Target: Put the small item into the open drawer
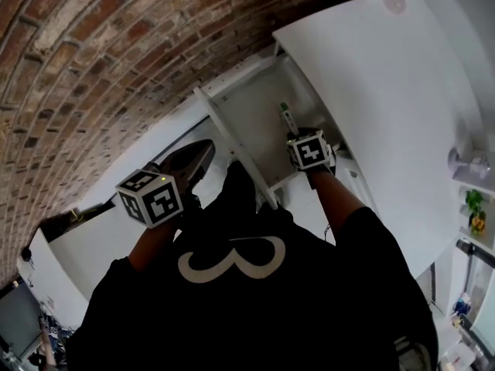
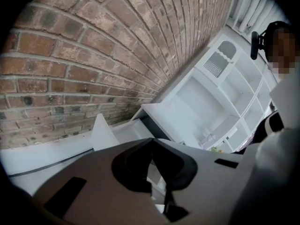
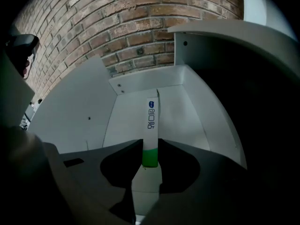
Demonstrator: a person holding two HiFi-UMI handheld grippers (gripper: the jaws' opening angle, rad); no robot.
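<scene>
1. Right gripper: jaws pinch the small item, a slim white tube with a green band and blue print. The grip sits at the green band and the printed end sticks out towards the far side.
2. Head view: right gripper is over the inside of the open drawer. The small item points at the drawer's far wall. Can't tell whether the tube touches the drawer floor.
3. Right gripper view: the white drawer walls surround the tube left, right and far. The tube is roughly centred between the side walls.
4. Left gripper: fingers pressed together, nothing between them.
5. Head view: left gripper is outside the drawer, left of its left side wall and close to the person's torso.
6. A white cabinet top is right of the drawer; a brick wall runs along the far left.
</scene>
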